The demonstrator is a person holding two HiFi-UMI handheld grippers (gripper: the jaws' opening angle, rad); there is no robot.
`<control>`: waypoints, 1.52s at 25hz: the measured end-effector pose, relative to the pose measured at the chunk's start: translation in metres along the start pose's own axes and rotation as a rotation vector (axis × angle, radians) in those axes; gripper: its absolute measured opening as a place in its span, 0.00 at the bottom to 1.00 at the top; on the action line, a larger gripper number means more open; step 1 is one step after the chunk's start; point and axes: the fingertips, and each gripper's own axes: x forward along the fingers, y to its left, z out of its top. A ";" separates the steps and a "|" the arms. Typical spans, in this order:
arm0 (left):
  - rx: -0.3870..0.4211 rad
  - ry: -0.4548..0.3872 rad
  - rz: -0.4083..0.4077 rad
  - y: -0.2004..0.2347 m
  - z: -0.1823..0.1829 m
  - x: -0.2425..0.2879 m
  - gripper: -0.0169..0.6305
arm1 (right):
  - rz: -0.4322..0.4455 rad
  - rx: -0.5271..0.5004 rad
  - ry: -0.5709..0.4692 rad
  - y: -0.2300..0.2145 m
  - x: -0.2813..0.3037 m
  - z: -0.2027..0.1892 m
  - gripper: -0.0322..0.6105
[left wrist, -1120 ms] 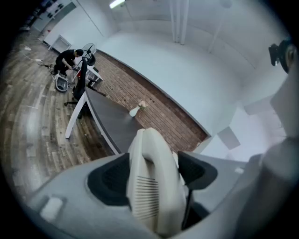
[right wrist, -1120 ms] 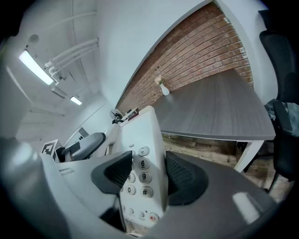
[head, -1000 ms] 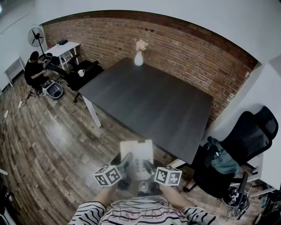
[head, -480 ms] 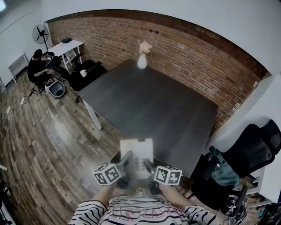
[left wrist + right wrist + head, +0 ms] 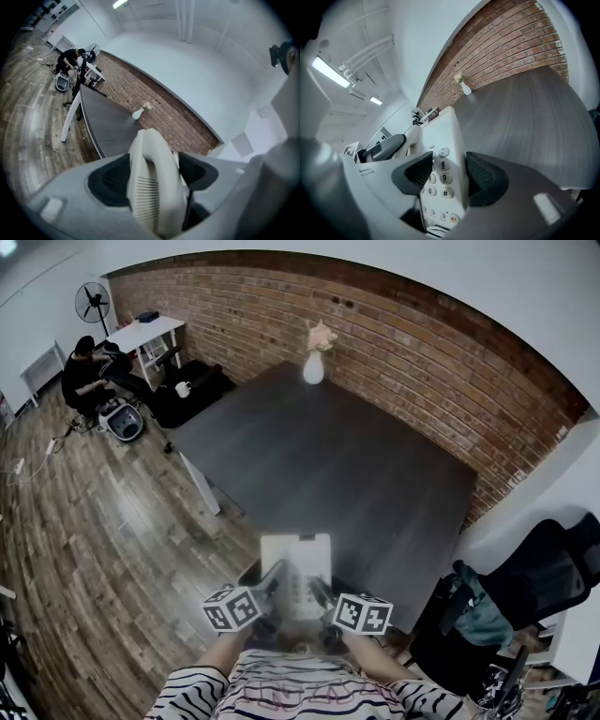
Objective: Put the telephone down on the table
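Ahead of me a red brick wall [image 5: 422,343] runs behind a dark table [image 5: 328,465], with a white vase [image 5: 313,369] of pale flowers at the table's far edge. The floor [image 5: 103,521] is wood plank. In the far left corner, a standing fan [image 5: 92,302] is next to a white desk [image 5: 145,334], where a person [image 5: 82,381] sits. A black office chair [image 5: 553,577] stands to my right, and strip lights [image 5: 330,72] glow on the ceiling.

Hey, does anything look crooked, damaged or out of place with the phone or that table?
Nothing stands out. The telephone is held squarely, left claw on its handset side, right claw on its keypad side. The vase stands upright on the table.
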 end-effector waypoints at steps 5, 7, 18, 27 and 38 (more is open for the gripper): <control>0.000 0.049 -0.042 0.025 0.025 0.028 0.52 | -0.046 0.030 -0.032 0.003 0.035 0.017 0.38; 0.007 0.075 -0.060 0.036 0.042 0.041 0.52 | -0.061 0.049 -0.051 0.008 0.053 0.028 0.38; 0.054 0.209 -0.156 0.099 0.139 0.096 0.52 | -0.148 0.153 -0.161 0.049 0.151 0.076 0.38; 0.077 0.296 -0.227 0.134 0.183 0.128 0.52 | -0.211 0.220 -0.234 0.067 0.205 0.097 0.38; 0.067 0.307 -0.227 0.146 0.204 0.174 0.52 | -0.249 0.220 -0.214 0.048 0.233 0.131 0.38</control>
